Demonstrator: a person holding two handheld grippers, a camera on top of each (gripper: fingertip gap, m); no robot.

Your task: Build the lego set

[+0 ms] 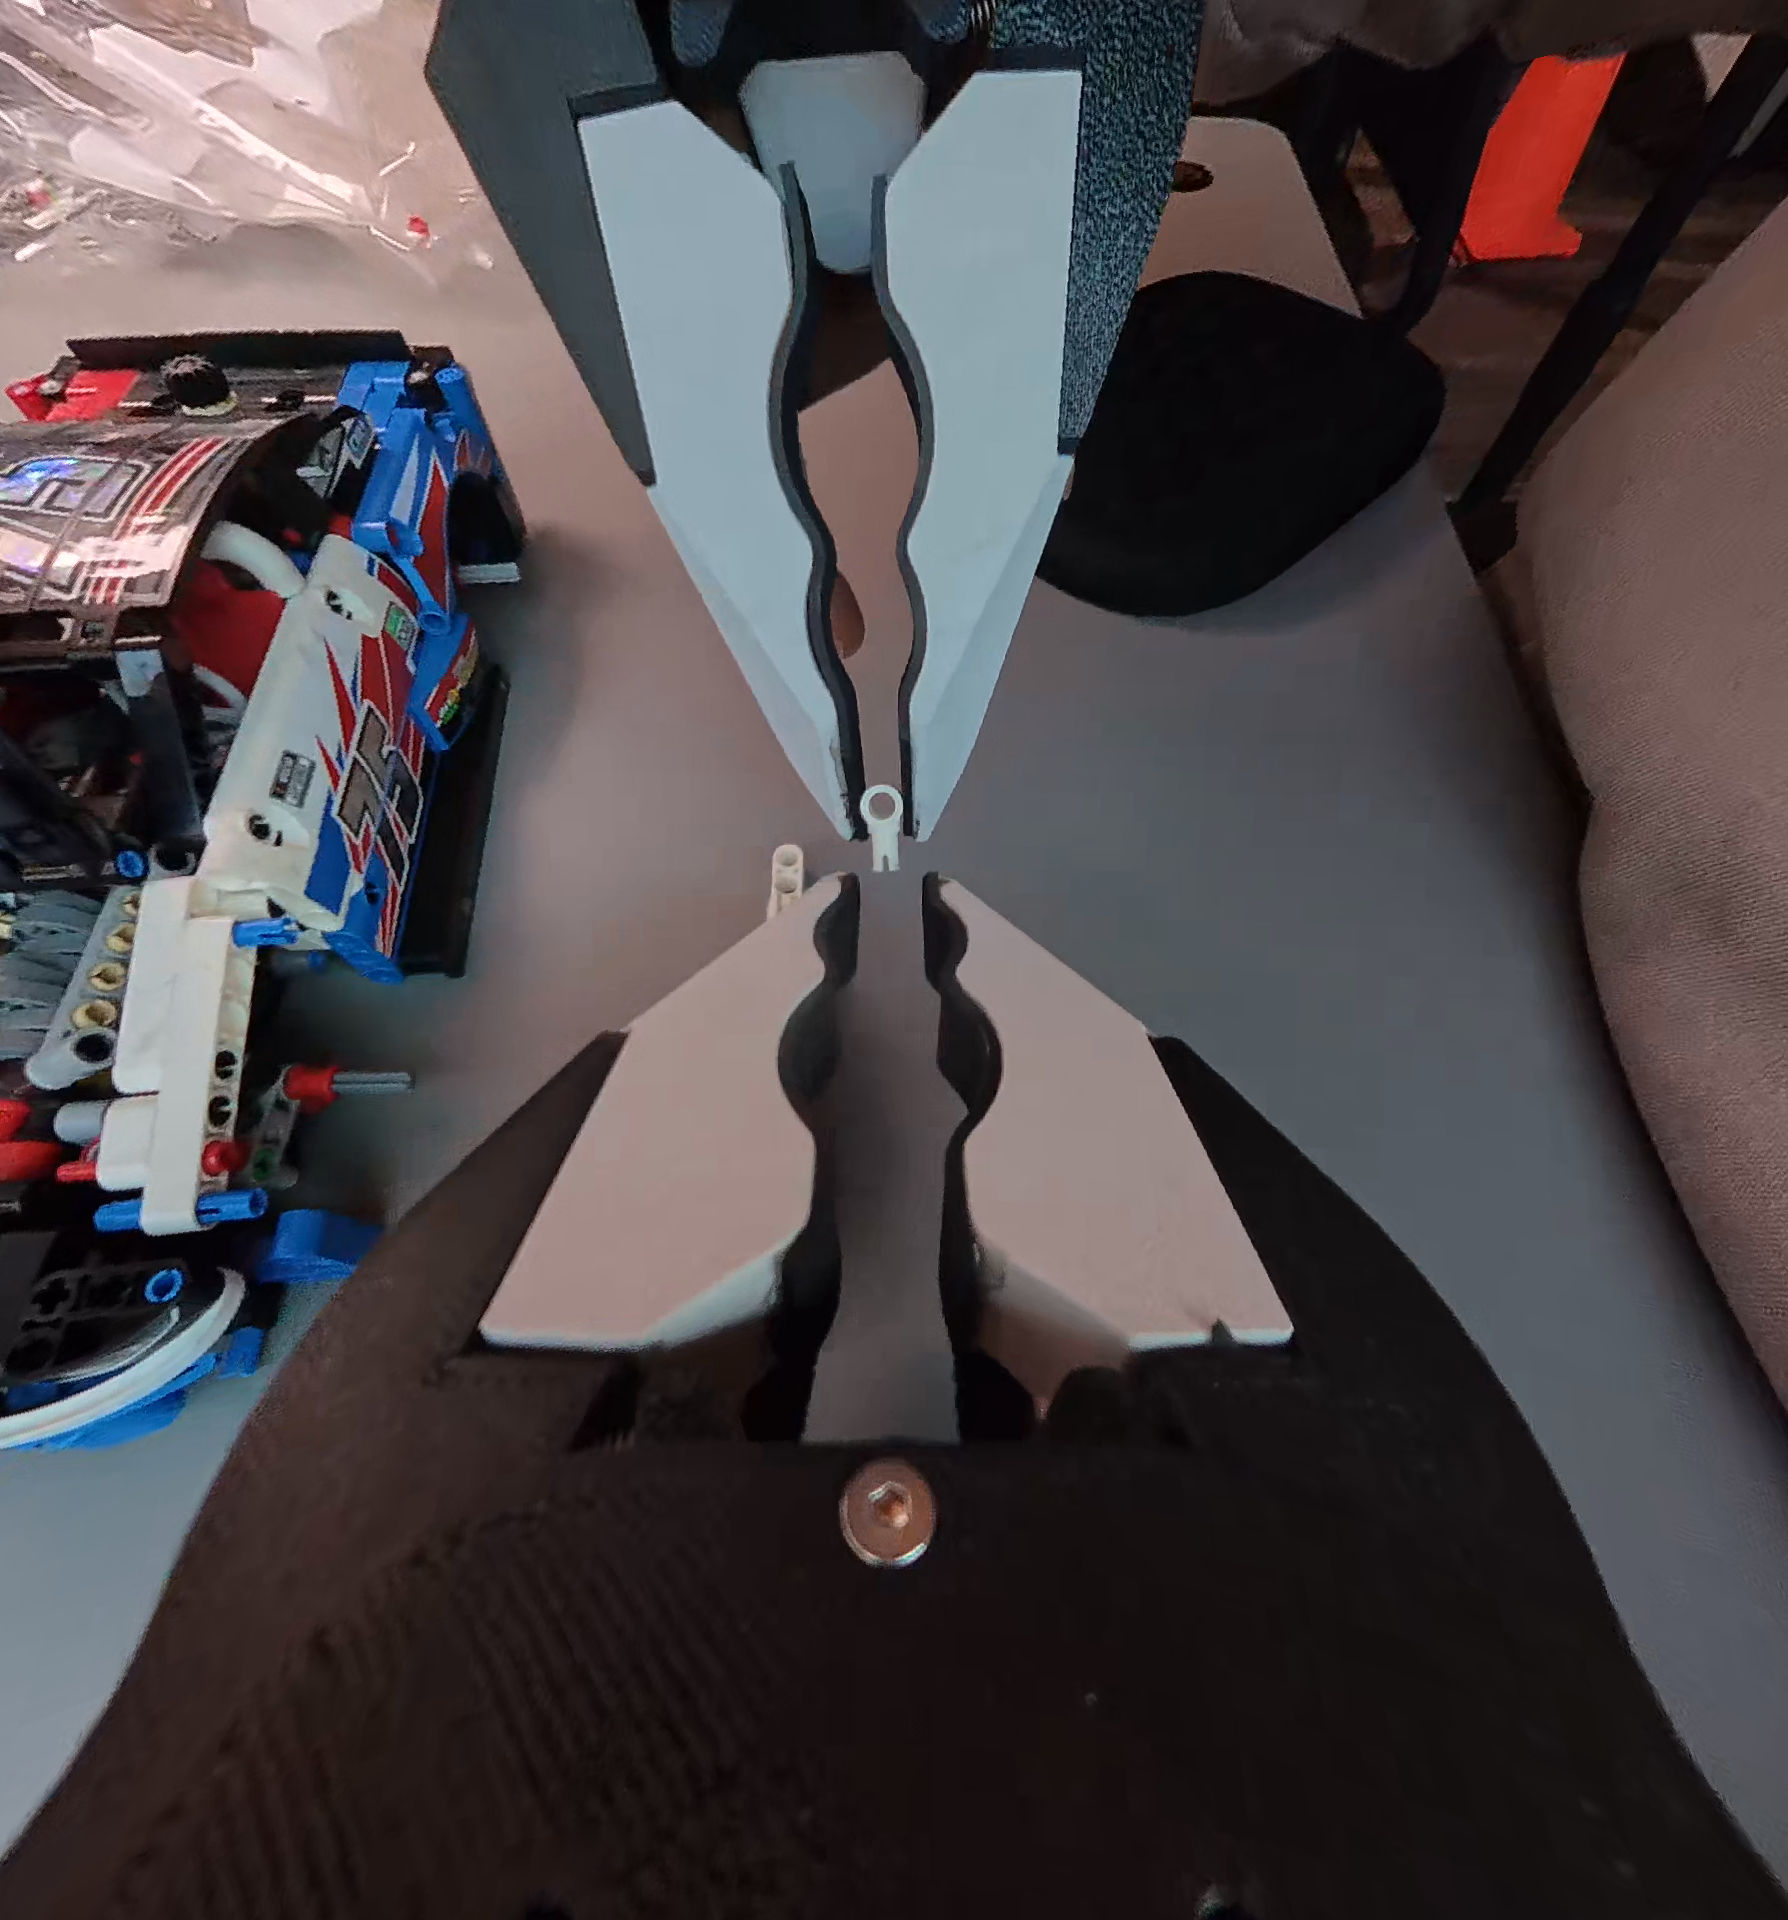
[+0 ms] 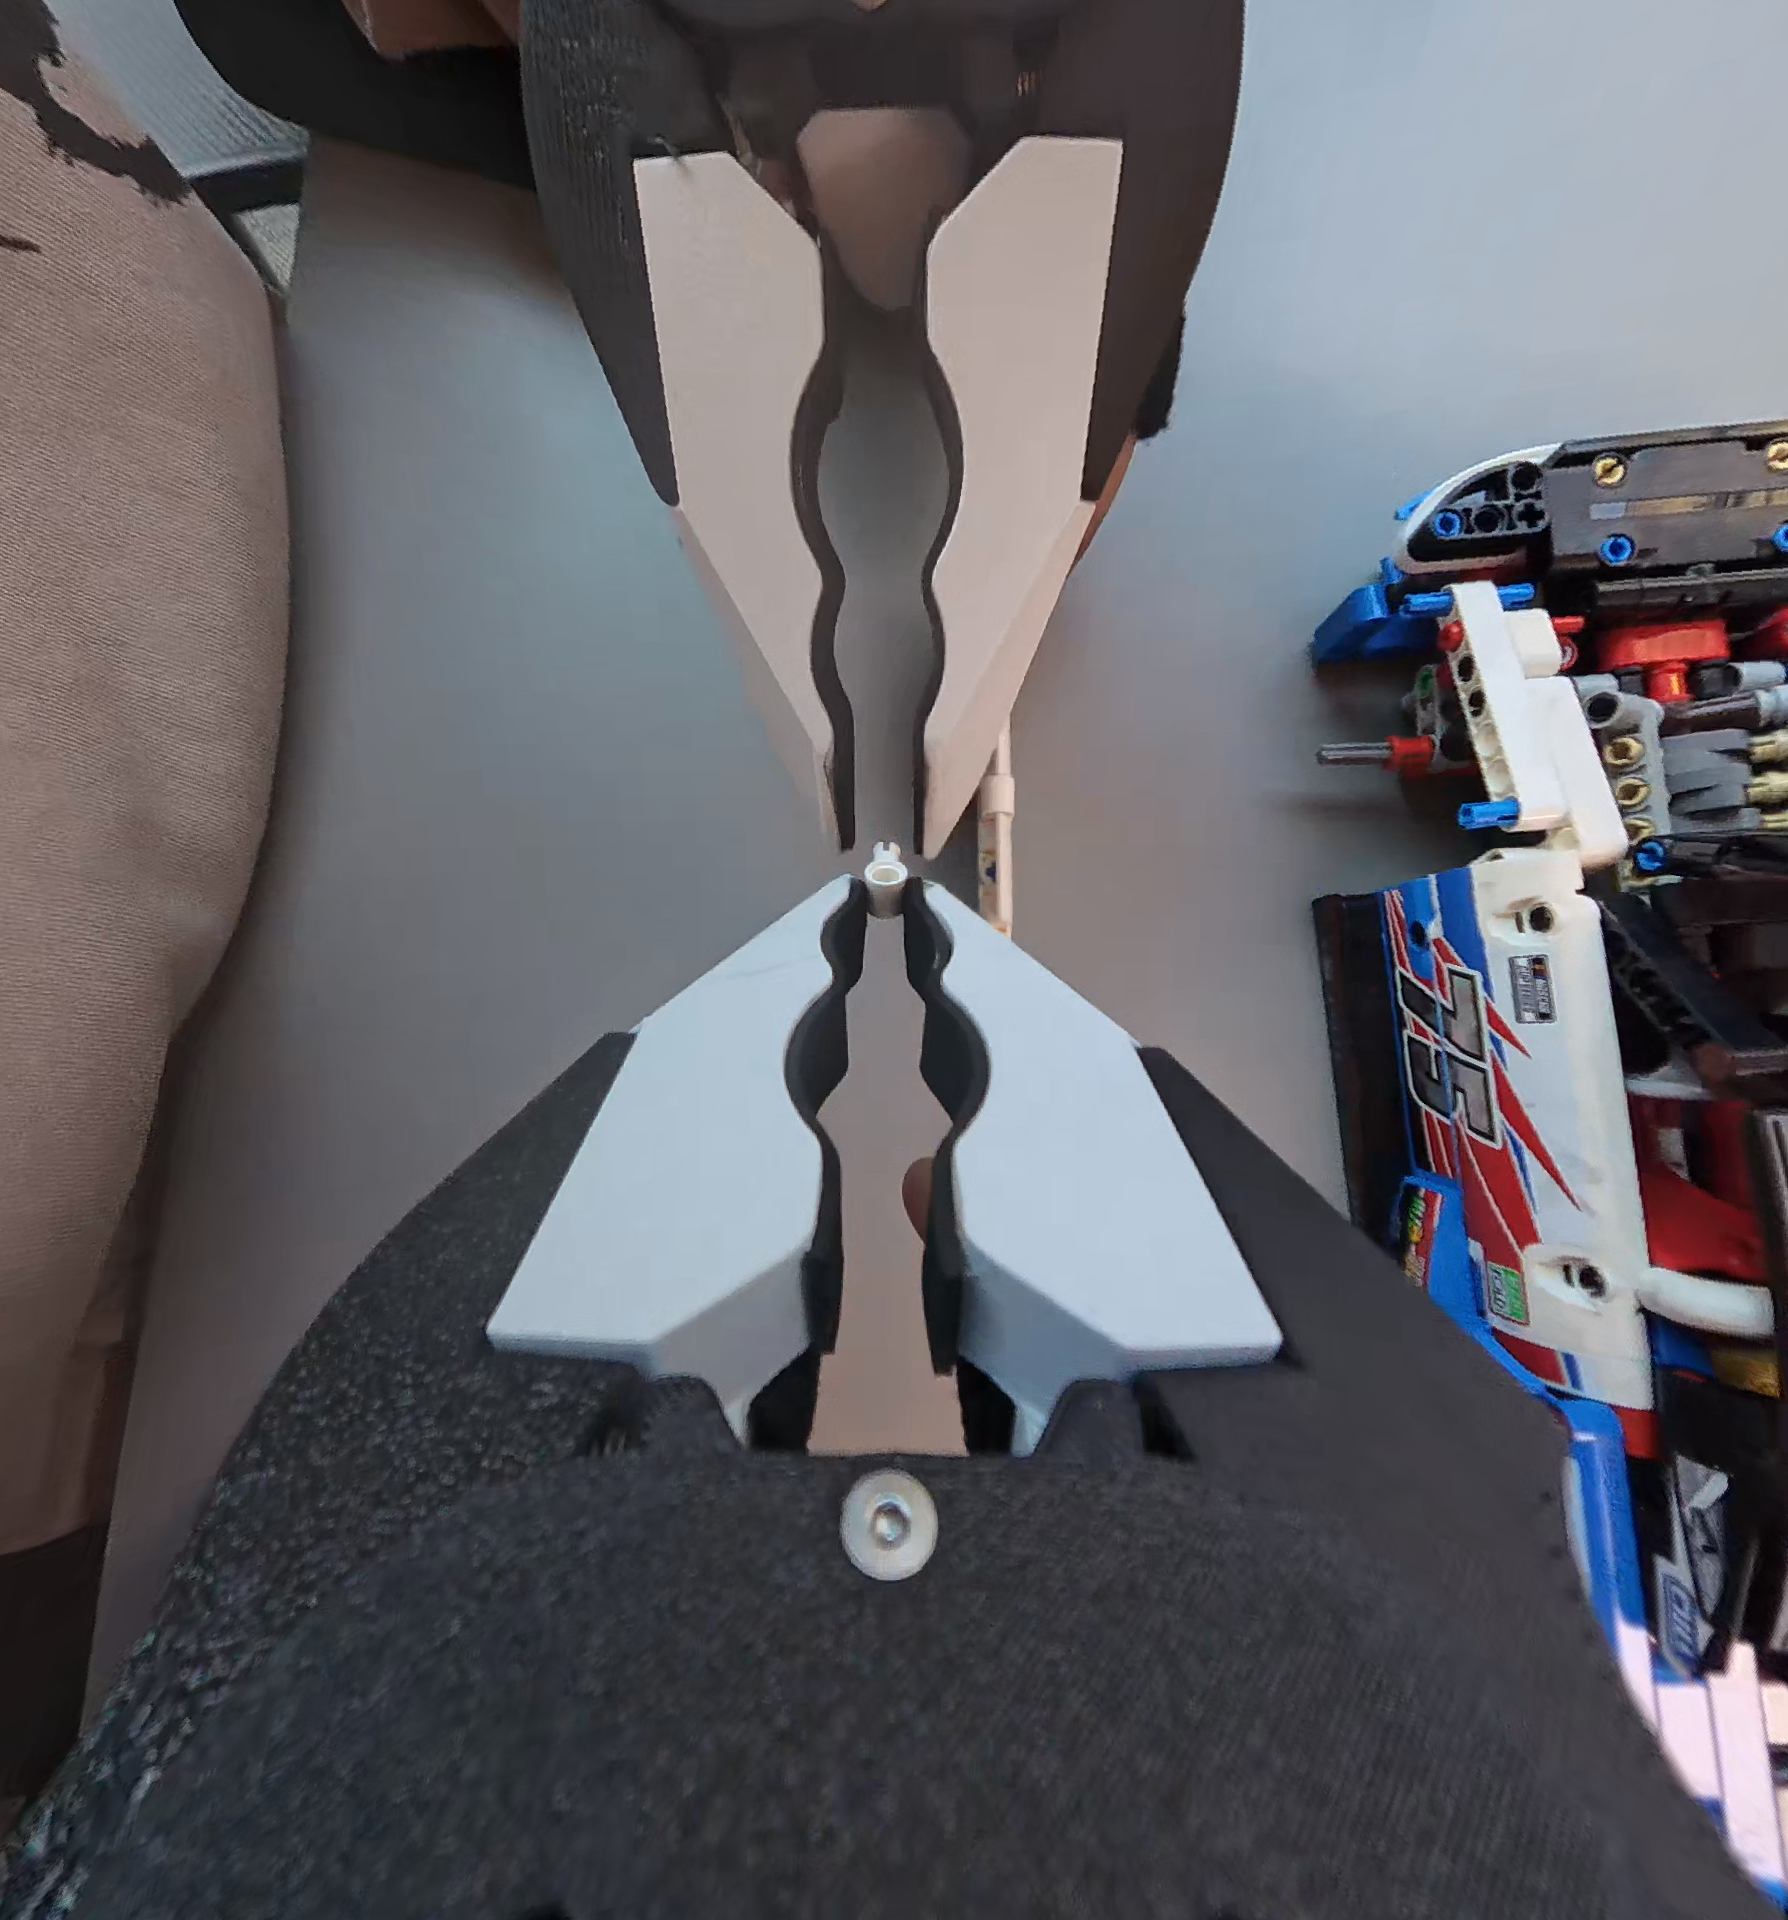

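My right gripper [image 2: 885, 896] is shut on a small white connector piece [image 2: 884, 885], whose pin stub points away from it. In the left wrist view this gripper [image 1: 882, 831] comes in from the top with the piece [image 1: 879, 816] at its tips. My left gripper [image 1: 890, 883] faces it tip to tip. Its jaws are a narrow gap apart and empty, with the stub just in front of the gap. It also shows in the right wrist view [image 2: 885, 840]. A white beam [image 1: 786, 871] lies on the table beside the left gripper's finger. The part-built blue, white and red car [image 1: 298, 727] stands to the side.
The car [image 2: 1555, 1039] takes up the table's right side in the right wrist view. Clear plastic bags [image 1: 194, 135] lie beyond the car. A brown cloth-covered shape [image 1: 1721, 727] borders the grey table [image 1: 1233, 935]. A black chair seat [image 1: 1243, 447] stands past the edge. My left and right fingertips are right by each other.
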